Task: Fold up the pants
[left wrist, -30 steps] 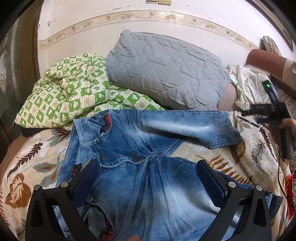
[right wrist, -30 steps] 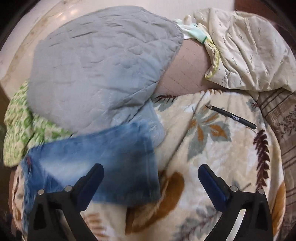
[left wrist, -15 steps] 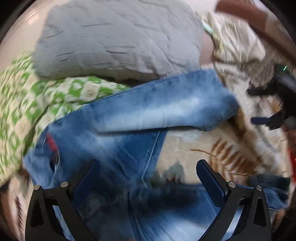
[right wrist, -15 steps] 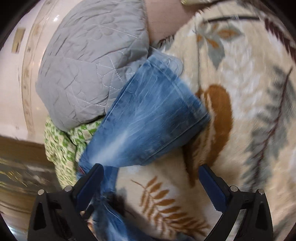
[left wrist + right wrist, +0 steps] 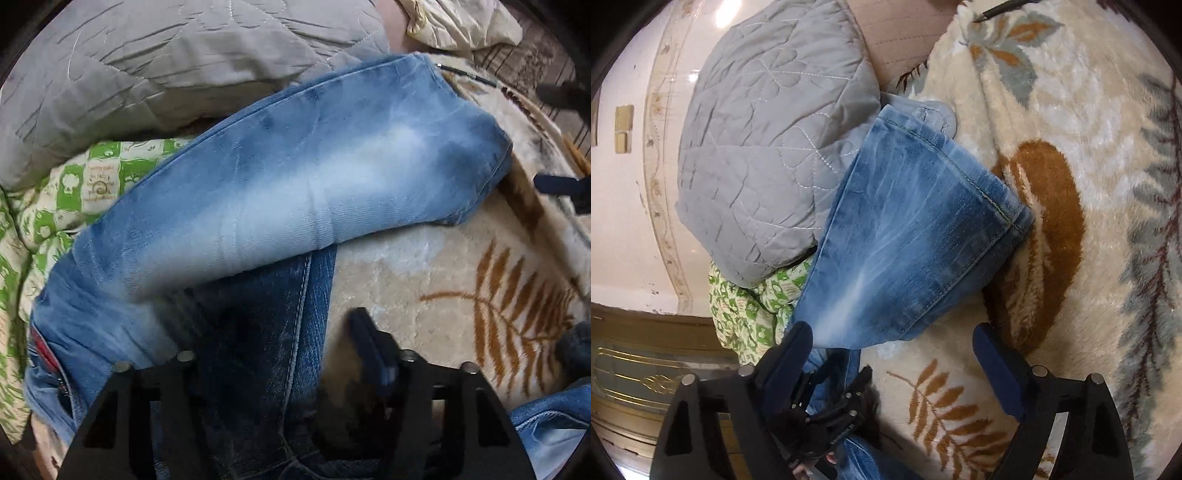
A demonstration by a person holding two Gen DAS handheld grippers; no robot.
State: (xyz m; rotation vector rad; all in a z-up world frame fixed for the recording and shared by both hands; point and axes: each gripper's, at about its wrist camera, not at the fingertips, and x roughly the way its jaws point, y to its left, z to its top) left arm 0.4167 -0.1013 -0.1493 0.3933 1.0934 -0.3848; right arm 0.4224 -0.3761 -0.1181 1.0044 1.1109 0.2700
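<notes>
Here the left hand-held gripper (image 5: 275, 345) sits low over the pants (image 5: 295, 184), at the dark crotch where the 2 legs meet. Its jaws have narrowed with the inner seam of the denim running up between them. The right finger (image 5: 369, 343) shows clearly against the blanket, but the left one is lost in dark, blurred fabric, so I cannot tell whether the pair has actually clamped the cloth.

The right hand-held gripper (image 5: 892, 356) is spread wide and grips nothing. Its left finger (image 5: 792, 350) hangs just over the lower edge of the upper trouser leg, and its right finger (image 5: 995, 363) is over bare blanket. The left hand-held gripper's black frame shows between them, lower in the right wrist view.

The pants lie on the bed, front up, faded pale along the thigh. 1 leg stretches away toward the hemmed cuff (image 5: 982, 192), which rests on the cream fleece blanket (image 5: 1071, 129) with brown and grey leaf prints. The leg's far edge runs against a grey quilted pillow (image 5: 166, 62) and over a green-and-white checked quilt (image 5: 81, 184). The other leg shows only as a blue edge at the lower right of the left wrist view.

A black pen (image 5: 1001, 9) lies on the blanket beyond the cuff, well apart from both tools. A cream cloth (image 5: 461, 22) is bunched at the bed's far side.
</notes>
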